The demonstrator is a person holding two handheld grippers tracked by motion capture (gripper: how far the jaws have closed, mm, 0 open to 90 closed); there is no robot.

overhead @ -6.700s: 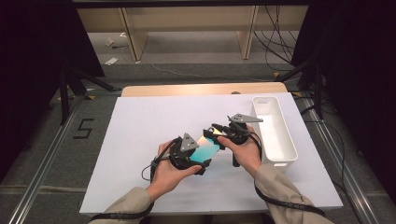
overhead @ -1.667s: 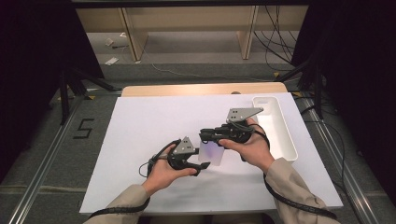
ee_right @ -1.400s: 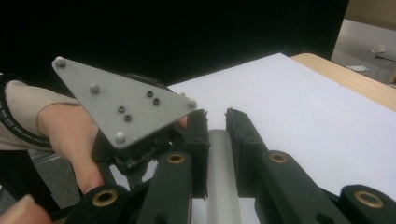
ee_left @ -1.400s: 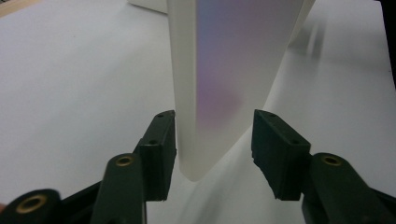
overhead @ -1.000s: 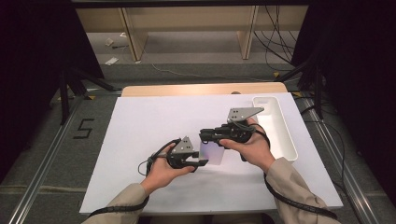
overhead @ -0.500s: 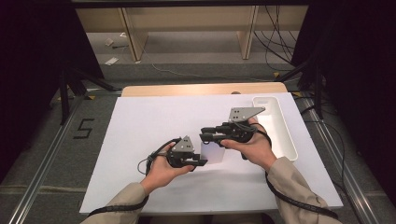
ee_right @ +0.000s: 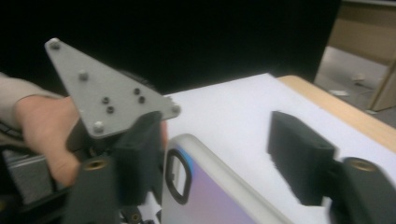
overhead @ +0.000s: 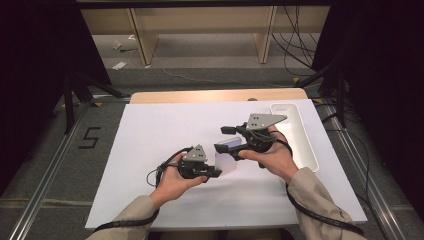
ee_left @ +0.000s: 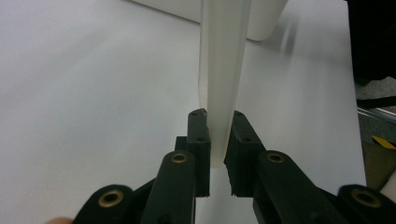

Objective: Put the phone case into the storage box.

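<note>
High view: flat translucent white plastic case with lilac face (overhead: pixel 227 159) held above white table sheet (overhead: pixel 150 130), between left gripper (overhead: pixel 216 173) and right gripper (overhead: pixel 225 139). White oblong plastic tray (overhead: pixel 300 135) lies well right.

Left gripper view: jaws clamped on case's thin smooth edge (ee_left: pixel 222 79); narrow bite, slick plastic; case could pivot or slip.

Right gripper view: jaws apart, just been opening, case's rounded rim with dark oval loop (ee_right: pixel 180 175) between them, pads off it. One grip bears it; drop likely if that slackens.

Legible markings: one numeral only.
A dark figure "5" (overhead: pixel 89 137) stands on the grey floor (overhead: pixel 60 170) left of the table, seen in the high view; nothing else carries readable text.
</note>
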